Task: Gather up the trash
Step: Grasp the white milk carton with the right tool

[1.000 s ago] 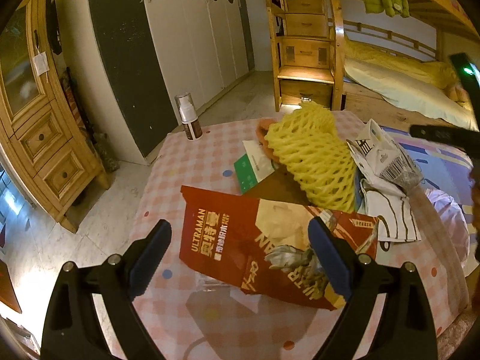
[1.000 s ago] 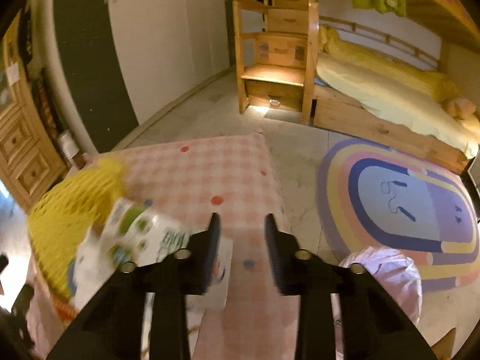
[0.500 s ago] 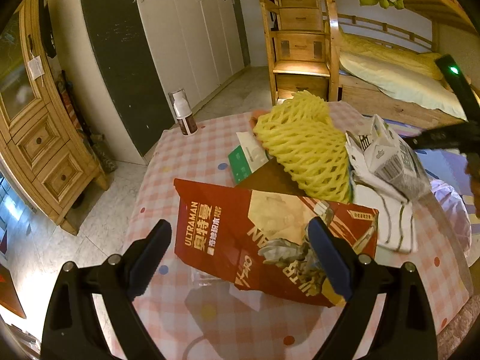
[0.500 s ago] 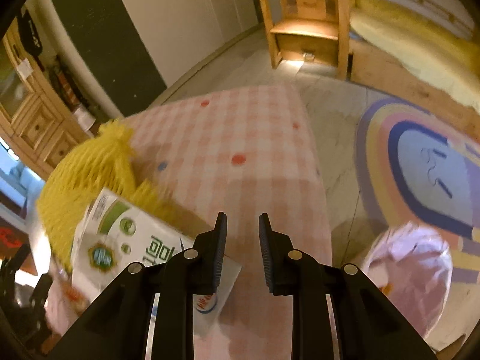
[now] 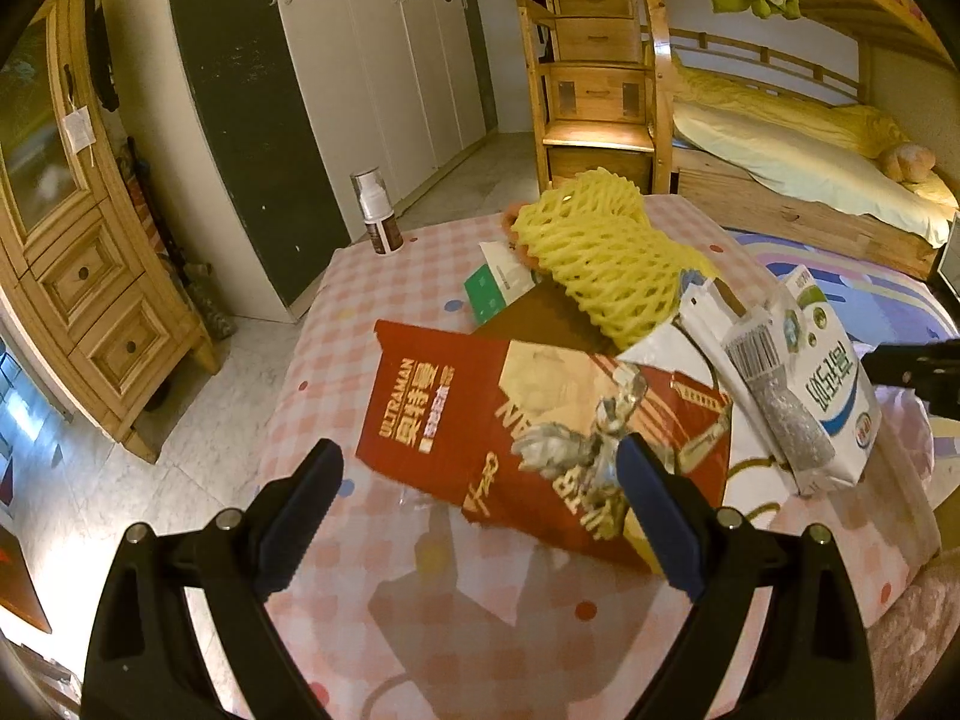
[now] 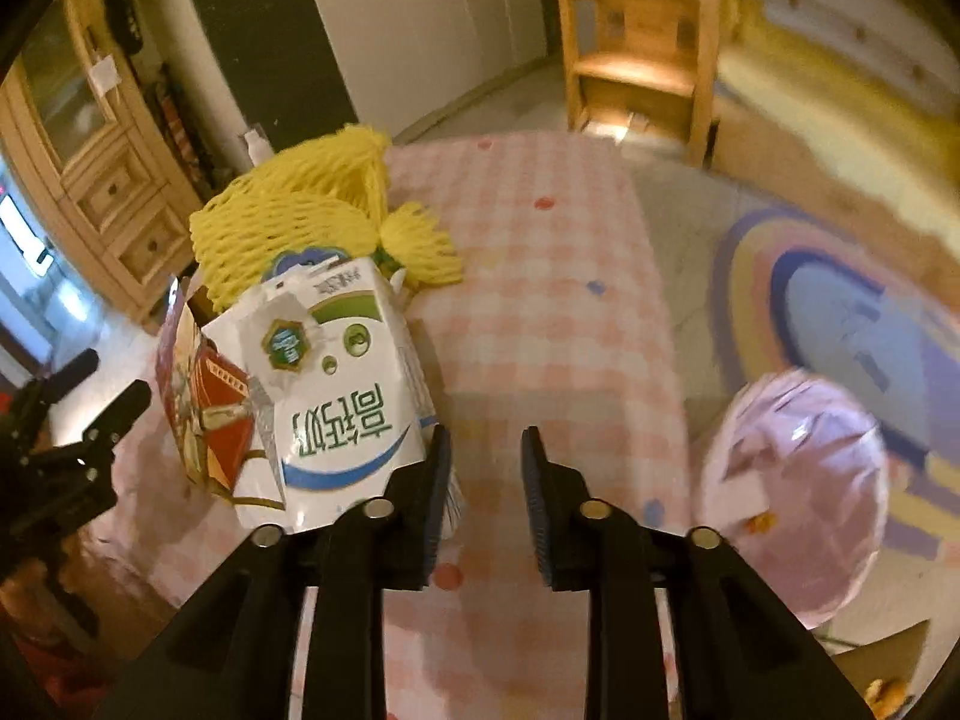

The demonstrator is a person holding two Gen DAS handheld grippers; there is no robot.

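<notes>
Two claws seen: right claw [image 6: 485,483] opening, nothing between, just right of milk carton [image 6: 339,402]; carton's long axis runs toward yellow net [image 6: 288,222]. Left claw [image 5: 474,501] spread over red bag [image 5: 540,426]. Only our left view shows bottle [image 5: 377,211] beyond carton.

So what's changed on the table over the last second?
The right gripper swung toward the white milk carton, its jaws opening with nothing between them. The left gripper stayed open over the red Ultraman bag; yellow foam net and spray bottle unmoved.
</notes>
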